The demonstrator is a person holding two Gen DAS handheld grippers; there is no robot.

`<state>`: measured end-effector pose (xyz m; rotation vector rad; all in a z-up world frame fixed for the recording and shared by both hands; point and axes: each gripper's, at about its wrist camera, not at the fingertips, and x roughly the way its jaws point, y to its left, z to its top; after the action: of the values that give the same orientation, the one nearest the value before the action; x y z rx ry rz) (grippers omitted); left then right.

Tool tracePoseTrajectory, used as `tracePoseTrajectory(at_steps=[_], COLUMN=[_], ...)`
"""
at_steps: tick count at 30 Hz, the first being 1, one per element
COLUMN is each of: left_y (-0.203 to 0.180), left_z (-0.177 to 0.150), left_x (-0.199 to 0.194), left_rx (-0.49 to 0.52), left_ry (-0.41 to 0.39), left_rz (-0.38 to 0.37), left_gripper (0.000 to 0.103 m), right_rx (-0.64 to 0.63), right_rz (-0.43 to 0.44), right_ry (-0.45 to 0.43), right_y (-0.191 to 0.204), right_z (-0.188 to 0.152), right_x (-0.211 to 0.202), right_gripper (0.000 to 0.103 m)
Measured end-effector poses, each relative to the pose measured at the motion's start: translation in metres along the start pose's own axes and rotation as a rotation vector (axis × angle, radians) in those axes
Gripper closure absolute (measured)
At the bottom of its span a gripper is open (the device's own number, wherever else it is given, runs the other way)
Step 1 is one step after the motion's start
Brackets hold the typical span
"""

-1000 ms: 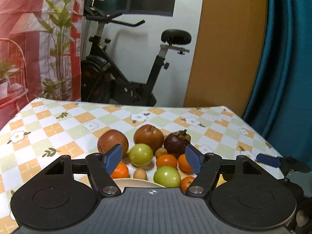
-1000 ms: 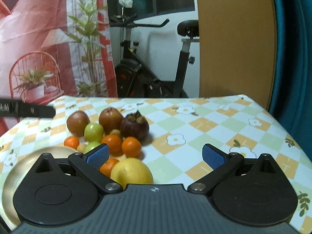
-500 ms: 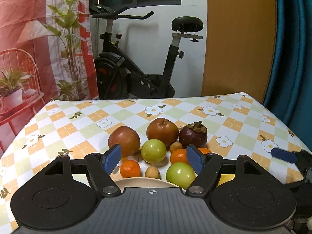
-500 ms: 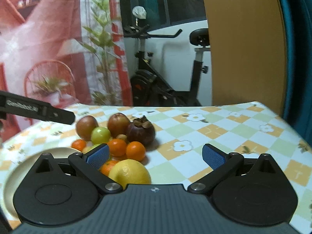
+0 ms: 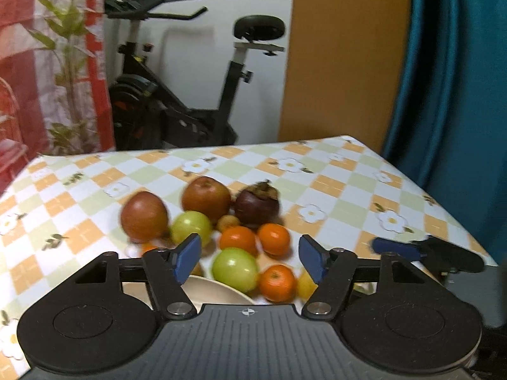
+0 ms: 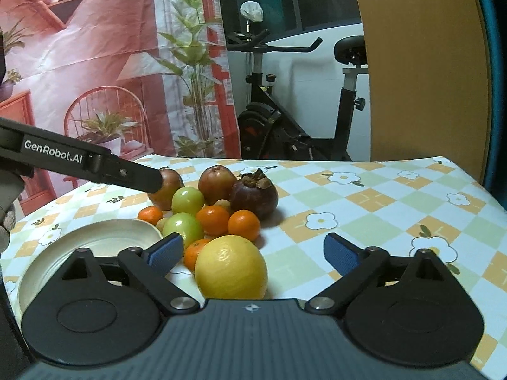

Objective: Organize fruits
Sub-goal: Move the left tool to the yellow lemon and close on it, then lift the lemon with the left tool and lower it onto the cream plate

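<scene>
A pile of fruit lies on the checked tablecloth (image 6: 364, 199): two brown-red apples (image 5: 206, 198), a dark mangosteen (image 6: 253, 193), two green fruits (image 5: 235, 269), several small oranges (image 6: 244, 225) and a big yellow lemon (image 6: 230, 270). A cream plate (image 6: 95, 240) sits empty left of the pile. My left gripper (image 5: 250, 258) is open above the near green fruit, holding nothing. My right gripper (image 6: 253, 251) is open with the lemon between its fingers, not gripped. The left gripper's finger shows in the right wrist view (image 6: 95, 164), over the far-left apple.
An exercise bike (image 5: 190, 95) and a potted plant (image 6: 193, 72) stand behind the table. A wooden panel (image 5: 345, 53) and teal curtain (image 5: 450, 79) are at the right. The table's right edge (image 5: 443, 209) lies close to my right gripper's finger (image 5: 396, 248).
Both grippers rose and tilted down toward the fruit pile. The left one swung right, so the fruit sits more between its fingers. Both stayed open.
</scene>
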<state>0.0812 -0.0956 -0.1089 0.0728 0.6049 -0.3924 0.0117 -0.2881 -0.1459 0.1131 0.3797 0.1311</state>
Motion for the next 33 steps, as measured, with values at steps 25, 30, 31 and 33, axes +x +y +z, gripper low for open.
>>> tracePoseTrajectory(at_steps=[25, 30, 31, 33], left_y=[-0.03, -0.031, -0.032, -0.033], left_z=[-0.009, -0.01, -0.011, -0.011], left_x=[0.045, 0.048, 0.048, 0.049], left_rx=[0.028, 0.02, 0.024, 0.025], left_ry=[0.179, 0.19, 0.185, 0.182], left_rz=[-0.208, -0.223, -0.22, -0.22], left_gripper=[0.058, 0.057, 0.057, 0.057], right_rx=[-0.013, 0.012, 0.008, 0.004], right_rz=[0.047, 0.056, 0.056, 0.053], right_ry=[0.169, 0.188, 0.194, 0.197], right_y=[0.003, 0.001, 0.001, 0.002], right_z=[-0.004, -0.003, -0.003, -0.003], right_x=[0.023, 0.025, 0.026, 0.027], right_gripper=[0.044, 0.044, 0.044, 0.044])
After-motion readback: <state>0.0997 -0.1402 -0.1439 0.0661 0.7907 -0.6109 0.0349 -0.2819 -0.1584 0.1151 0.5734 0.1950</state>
